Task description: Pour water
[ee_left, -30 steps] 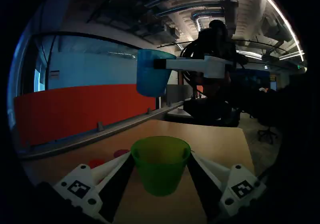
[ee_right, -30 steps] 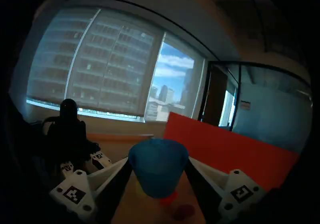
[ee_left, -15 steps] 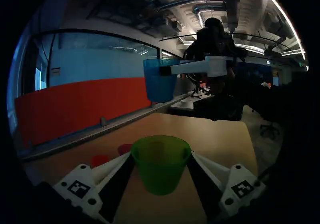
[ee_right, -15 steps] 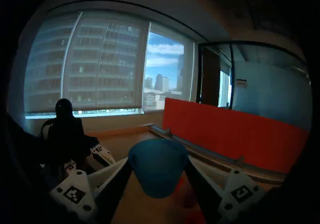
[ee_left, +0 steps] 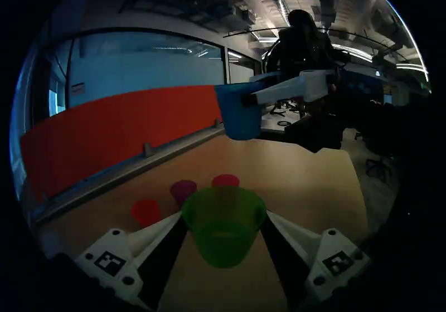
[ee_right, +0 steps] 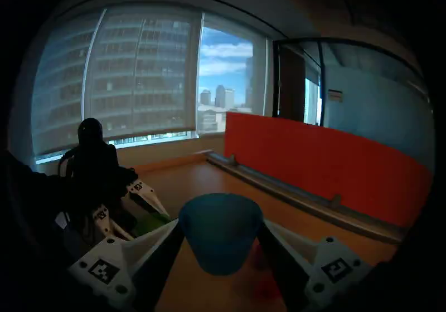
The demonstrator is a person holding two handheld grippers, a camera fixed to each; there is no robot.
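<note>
The pour had not visibly begun; no stream of water showed in either view. In the left gripper view the left gripper [ee_left: 224,223] was closed to a cup's width, both fingers pressed against the sides of a green cup [ee_left: 224,233], upright over the near edge of the table [ee_left: 304,184]; whether the cup stood on the wood or hung just above it could not be told. A paler band low inside it might have been water, though that was a guess.

The right gripper [ee_left: 245,99] gripped a blue cup [ee_left: 238,112] the same way, a finger on each side; it was held in the air over the far end of the table, well apart from the green cup and leaning only slightly. What it held could not be seen. Judged from this, left to do were bringing the blue cup over the green one, tipping it, and setting both down.

Three small cups, red [ee_left: 145,211], purple [ee_left: 183,190] and pink [ee_left: 225,180], stood near the table's left edge, along the red partition [ee_left: 122,122].

No brand could be read; the fingers carried black-and-white square markers [ee_left: 110,262], and a notice [ee_left: 77,88] on the glass wall was too small to read.
</note>
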